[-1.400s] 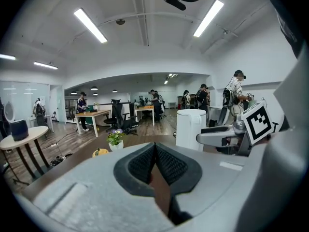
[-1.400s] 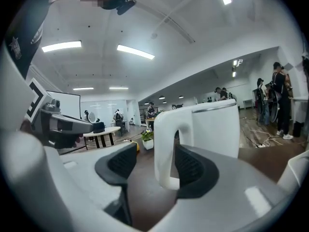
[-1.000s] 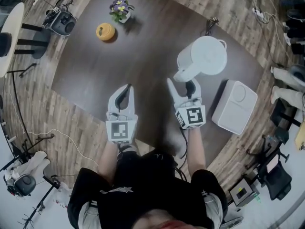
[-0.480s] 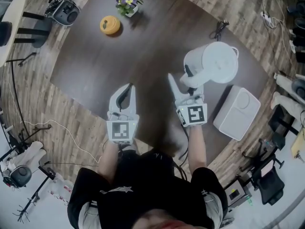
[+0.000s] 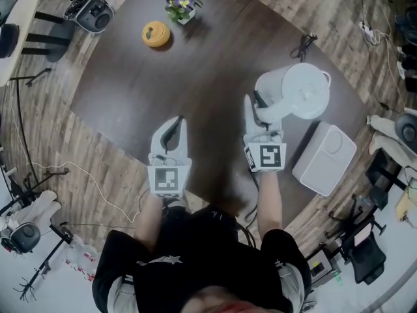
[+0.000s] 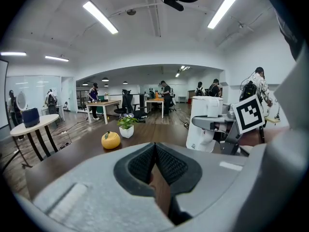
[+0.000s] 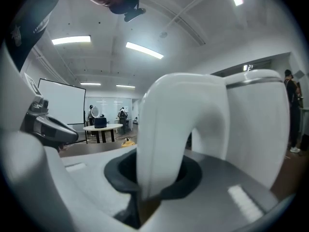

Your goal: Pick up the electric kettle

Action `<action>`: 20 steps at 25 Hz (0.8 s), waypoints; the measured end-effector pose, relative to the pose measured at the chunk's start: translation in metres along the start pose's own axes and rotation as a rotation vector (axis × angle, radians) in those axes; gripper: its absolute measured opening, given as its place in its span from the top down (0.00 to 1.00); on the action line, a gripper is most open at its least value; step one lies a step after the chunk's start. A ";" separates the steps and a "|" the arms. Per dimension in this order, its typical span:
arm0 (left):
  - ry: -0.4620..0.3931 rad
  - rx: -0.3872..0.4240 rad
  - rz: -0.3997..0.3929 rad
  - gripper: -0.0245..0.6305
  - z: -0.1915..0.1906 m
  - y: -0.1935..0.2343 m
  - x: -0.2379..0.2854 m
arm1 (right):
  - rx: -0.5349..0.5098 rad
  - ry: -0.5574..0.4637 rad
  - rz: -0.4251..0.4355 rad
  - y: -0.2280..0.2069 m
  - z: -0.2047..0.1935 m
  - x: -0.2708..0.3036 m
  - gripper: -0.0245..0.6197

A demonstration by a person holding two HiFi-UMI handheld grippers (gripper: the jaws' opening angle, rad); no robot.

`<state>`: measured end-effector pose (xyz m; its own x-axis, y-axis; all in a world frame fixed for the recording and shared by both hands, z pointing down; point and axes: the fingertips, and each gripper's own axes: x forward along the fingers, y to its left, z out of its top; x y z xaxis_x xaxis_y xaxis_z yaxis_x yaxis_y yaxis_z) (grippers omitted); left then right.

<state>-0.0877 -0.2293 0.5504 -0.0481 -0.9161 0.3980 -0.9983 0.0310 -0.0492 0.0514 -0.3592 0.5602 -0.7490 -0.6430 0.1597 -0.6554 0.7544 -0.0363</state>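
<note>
The right gripper (image 5: 259, 115) is now pinching the white handle (image 7: 161, 129) of the electric kettle (image 5: 303, 95), which is standing on the dark table (image 5: 195, 77). Its jaws have just been closing, and a second ago they were spread beside that handle. The left gripper (image 5: 171, 130), pressed together and empty, is idling well left of the kettle. With the grip apparently made, lifting is looking like the next step.

The head view looks steeply down from high over the table (image 5: 195, 64). The left gripper (image 5: 172, 126) and right gripper (image 5: 257, 109) show near its middle. The left gripper view sits low and looks level across the table. The kettle (image 6: 199, 109) is some way off on its right. The right gripper view is right up against the handle (image 7: 164, 129). All three views show the kettle.
</note>
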 end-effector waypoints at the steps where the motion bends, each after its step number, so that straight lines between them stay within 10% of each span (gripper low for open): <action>1: 0.000 0.001 0.001 0.95 0.000 0.000 0.000 | -0.001 -0.001 0.000 0.000 0.000 0.000 0.85; 20: -0.060 0.039 0.009 0.95 0.027 0.018 -0.029 | 0.063 -0.024 0.009 -0.001 0.031 -0.010 0.86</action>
<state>-0.1030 -0.2125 0.5133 -0.0541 -0.9383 0.3415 -0.9957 0.0251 -0.0888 0.0568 -0.3574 0.5283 -0.7562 -0.6400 0.1360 -0.6532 0.7507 -0.0993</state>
